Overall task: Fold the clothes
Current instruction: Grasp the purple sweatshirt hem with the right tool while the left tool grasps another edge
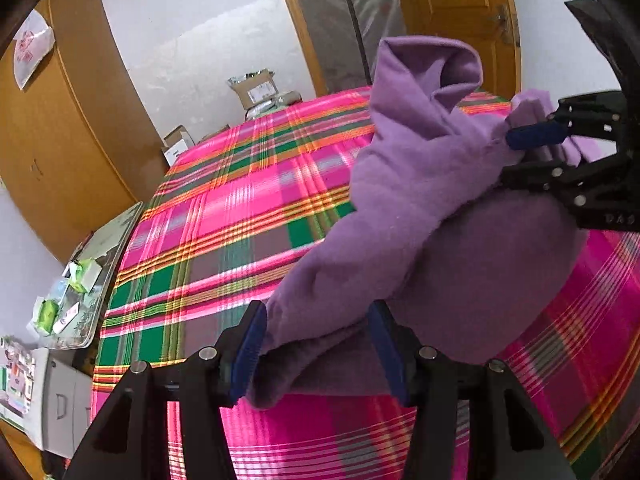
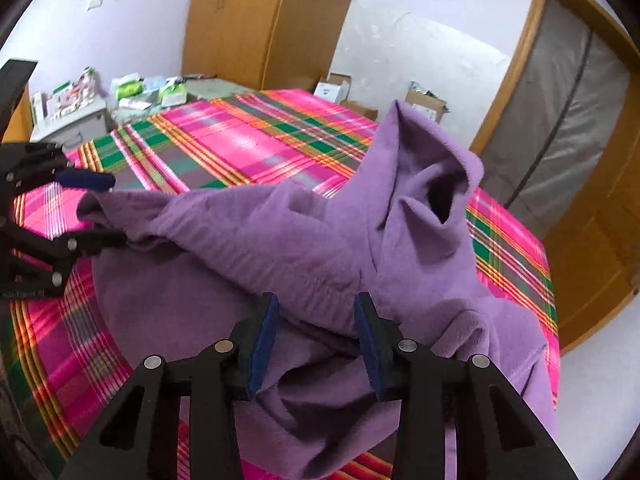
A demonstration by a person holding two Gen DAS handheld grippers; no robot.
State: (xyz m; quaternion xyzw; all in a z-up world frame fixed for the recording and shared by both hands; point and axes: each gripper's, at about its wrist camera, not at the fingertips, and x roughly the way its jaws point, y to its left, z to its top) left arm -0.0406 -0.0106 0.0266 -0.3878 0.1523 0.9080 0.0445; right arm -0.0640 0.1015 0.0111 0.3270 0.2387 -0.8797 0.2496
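While both claws grasp the purple garment (image 2: 320,240) — left gripper (image 1: 320,344) and right gripper (image 2: 316,336) each clenched on a bunched fold — it hangs lifted between them over the bright plaid bedspread (image 1: 224,216).

1. Both views are bright and evenly lit by soft, diffuse room light; no lamp or window shows.
2. Strong fisheye bending curves the door frame (image 1: 516,40) and wardrobe (image 2: 256,20), and a dark round vignette cuts every corner.
3. Pale glare washes out patches of the plaid bedcover (image 1: 224,208).
4. The purple garment (image 2: 280,240) casts a soft shadow beneath its raised folds, and its deep creases go dark.
5. Mild motion blur softens the plaid stripes and fabric edges; far clutter is indistinct.
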